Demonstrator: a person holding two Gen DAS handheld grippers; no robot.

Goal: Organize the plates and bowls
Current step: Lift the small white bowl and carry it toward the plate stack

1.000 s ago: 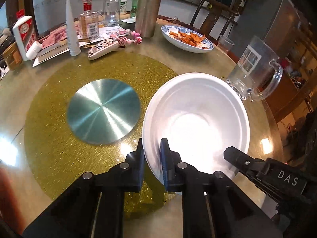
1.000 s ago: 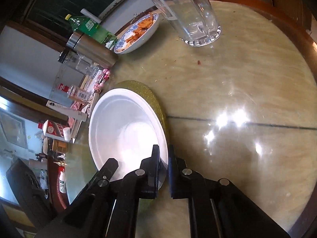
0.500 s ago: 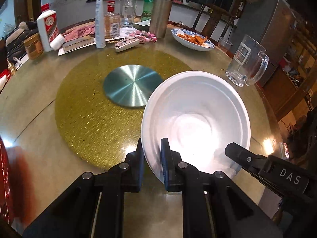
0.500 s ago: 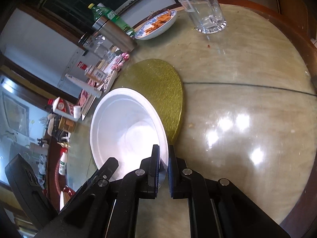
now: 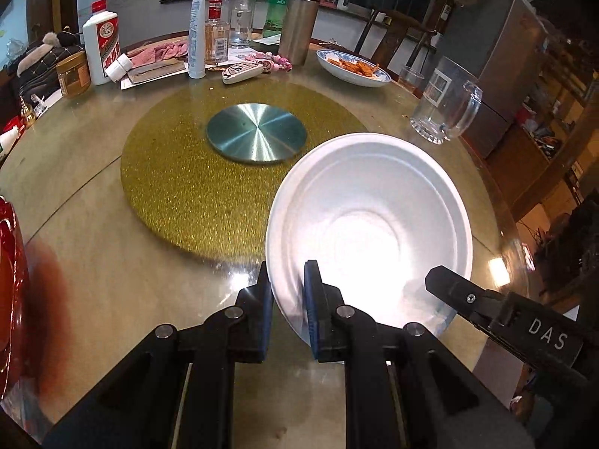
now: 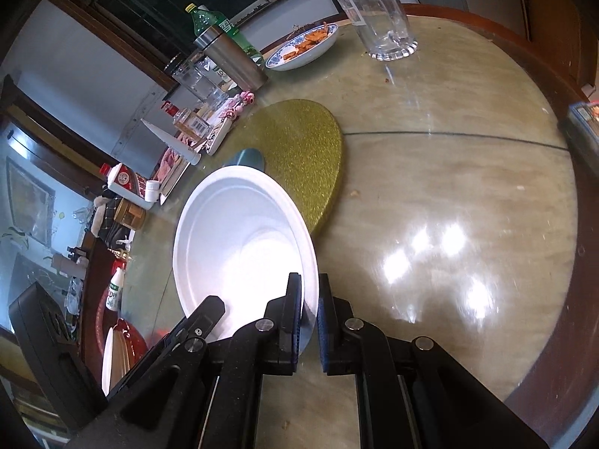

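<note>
A large white bowl (image 5: 368, 217) is held off the round table by both grippers. My left gripper (image 5: 287, 295) is shut on the bowl's near left rim. My right gripper (image 6: 309, 305) is shut on the opposite rim of the same bowl (image 6: 239, 239); its black body also shows at the lower right of the left wrist view. A red basin (image 6: 131, 340) with a white plate (image 6: 107, 359) standing in it sits at the lower left of the right wrist view; its red edge (image 5: 9, 280) also shows at the far left of the left wrist view.
A gold turntable (image 5: 209, 172) with a steel disc (image 5: 256, 131) fills the table's middle. A glass mug (image 5: 443, 103), a blue-rimmed dish of food (image 5: 352, 67), a steel flask (image 5: 297, 24), bottles and a white tube stand along the far side. The wooden table edge (image 6: 554, 336) curves on the right.
Both grippers have pulled back and lifted with the bowl still held. The bowl has come off the gold turntable toward the near table edge. The red basin has come into view.
</note>
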